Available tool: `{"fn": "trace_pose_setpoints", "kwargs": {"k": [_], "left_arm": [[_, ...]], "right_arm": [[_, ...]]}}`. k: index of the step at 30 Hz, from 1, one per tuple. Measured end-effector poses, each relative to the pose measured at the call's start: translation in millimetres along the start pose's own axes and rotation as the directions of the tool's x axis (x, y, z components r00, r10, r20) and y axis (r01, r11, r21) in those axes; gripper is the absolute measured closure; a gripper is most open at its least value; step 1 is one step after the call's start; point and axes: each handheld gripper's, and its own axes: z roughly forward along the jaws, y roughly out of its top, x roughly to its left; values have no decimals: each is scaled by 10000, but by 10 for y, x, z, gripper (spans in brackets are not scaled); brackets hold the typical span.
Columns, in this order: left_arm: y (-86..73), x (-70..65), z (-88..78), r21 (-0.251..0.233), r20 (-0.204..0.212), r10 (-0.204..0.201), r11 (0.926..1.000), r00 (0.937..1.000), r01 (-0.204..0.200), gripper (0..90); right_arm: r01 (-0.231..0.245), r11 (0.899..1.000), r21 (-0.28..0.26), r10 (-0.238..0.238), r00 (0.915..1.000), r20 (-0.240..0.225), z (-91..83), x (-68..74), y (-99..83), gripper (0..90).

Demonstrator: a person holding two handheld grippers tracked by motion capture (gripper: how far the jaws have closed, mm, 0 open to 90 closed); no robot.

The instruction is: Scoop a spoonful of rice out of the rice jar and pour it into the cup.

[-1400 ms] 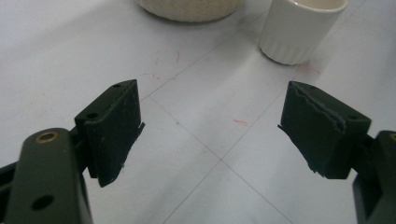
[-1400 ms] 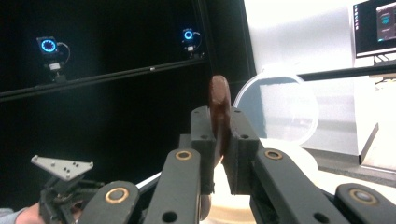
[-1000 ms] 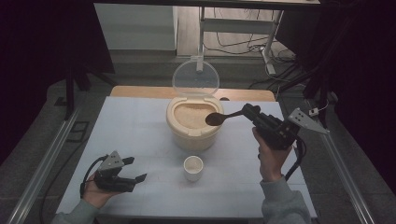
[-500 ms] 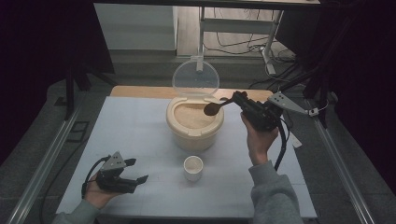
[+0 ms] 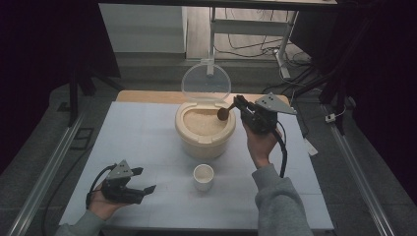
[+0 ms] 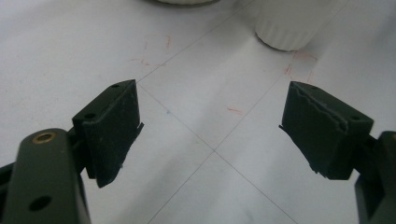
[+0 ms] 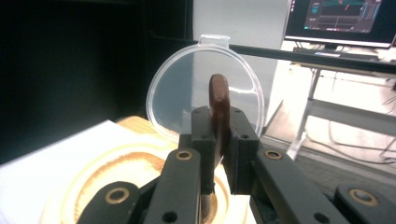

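The right gripper has its jaws clamped on the handle of a dark brown wooden spoon; the right gripper view shows the spoon edge-on, its thin rounded bowl rising above the black pads, which press flat on both sides of it. From the high view the same spoon reads as a small round bowl on a short handle, held above the right rim of the rice container, with the right gripper just beyond that rim in a raised hand wearing a grey sleeve.

The left gripper stands wide open with nothing between its jaws; its view shows the matt black pads, the bare white table with thin grid lines and faint red marks, and the ribbed base of a white cup. In the high view the left gripper rests low on the table at the near left, well apart from the container.

The container is a round, cream-coloured tub filled with pale rice, its clear round plastic lid hinged upright behind it. The small white cup stands just in front of the tub, between the two hands. The right gripper view also shows a lit monitor beyond the table.
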Motion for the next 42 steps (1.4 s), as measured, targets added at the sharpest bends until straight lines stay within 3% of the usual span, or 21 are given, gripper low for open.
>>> {"fn": "trace_pose_setpoints", "kwargs": {"k": [4,8,10,12,16,21,26,28,34,38,39,40,42], "left_arm": [[0,-2,6,34,6,13,10000,10000,-13,193],[-2,-2,8,51,1,12,10000,10000,-12,193],[-2,0,7,49,1,15,10000,10000,-15,193],[-3,3,7,48,-1,5,10000,10000,-5,194],[-3,5,9,59,7,-5,10000,10000,5,194],[-1,1,5,36,-2,-6,10000,10000,6,194],[-2,6,6,59,8,3,10000,10000,-3,194],[-2,6,5,56,12,7,10000,10000,-7,194],[-3,9,4,58,12,14,10000,10000,-14,195],[-3,10,4,63,15,11,10000,10000,-11,195],[-3,10,4,65,14,16,10000,10000,-16,195],[-3,9,2,58,11,22,10000,10000,-22,195],[-2,6,0,45,12,27,10000,10000,-27,196]], "right_arm": [[43,9996,267,-44,10000,10,56,15,-53,838],[-411,9985,356,417,9990,-158,94,-10,-114,838],[-865,9957,342,871,9961,-153,105,-37,-145,838],[-1384,9898,351,1393,9899,-248,114,-85,-185,838],[-2571,9654,436,2591,9647,-481,135,-185,-283,838],[-3770,9246,552,3801,9228,-635,159,-260,-387,838],[-4425,8945,634,4464,8919,-723,184,-286,-446,836],[-4754,8770,699,4798,8743,-735,193,-303,-469,835],[-5782,8130,686,5822,8090,-813,202,-365,-547,833],[-6734,7365,637,6759,7289,-1094,193,-409,-590,838],[-6835,7264,717,6868,7184,-1103,192,-413,-596,837],[-6877,7222,747,6915,7148,-1046,192,-413,-599,838],[-7032,7068,771,7072,6998,-1007,191,-421,-608,837]]}}
